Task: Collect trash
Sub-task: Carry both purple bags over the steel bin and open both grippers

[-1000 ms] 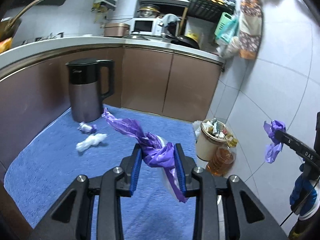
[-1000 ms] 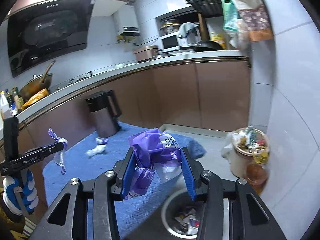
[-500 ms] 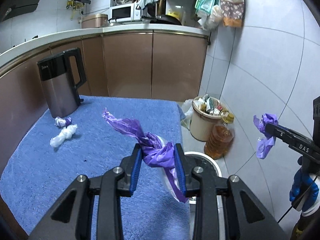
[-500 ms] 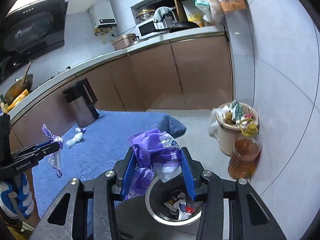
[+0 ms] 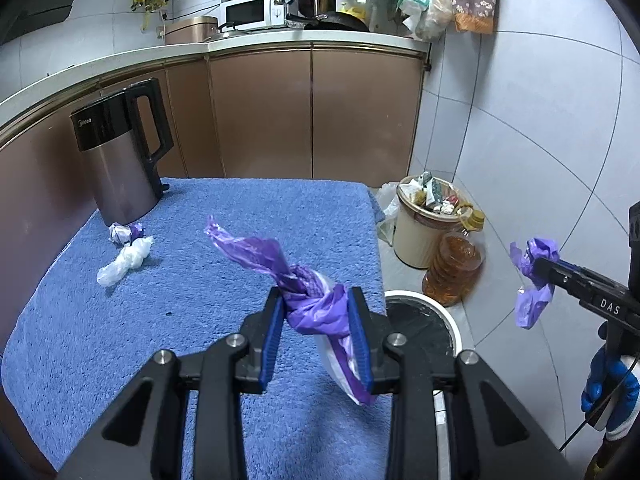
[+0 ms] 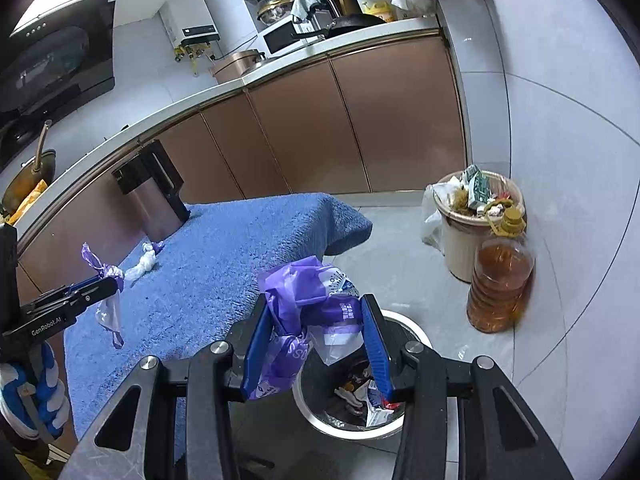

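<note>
My left gripper (image 5: 316,320) is shut on a twisted purple plastic wrapper (image 5: 280,272), held above the blue towel (image 5: 200,280) near its right edge. My right gripper (image 6: 316,336) is shut on a crumpled purple and white plastic bag (image 6: 304,300), held over the round white-rimmed trash bin (image 6: 352,412) on the floor, which holds scraps. In the left wrist view the bin (image 5: 420,320) shows just right of the towel, and the right gripper (image 5: 536,264) with its bag. A white wad (image 5: 124,260) and a small purple-white wad (image 5: 124,234) lie on the towel by the kettle.
A dark kettle (image 5: 120,160) stands at the towel's far left. A full beige waste bucket (image 6: 476,224) and an amber oil bottle (image 6: 500,276) stand against the tiled wall at right. Brown cabinets (image 5: 312,112) run behind.
Both grippers have moved right and down with their loads. The right gripper now hangs more directly over the round bin. The kettle and wads appear further left.
</note>
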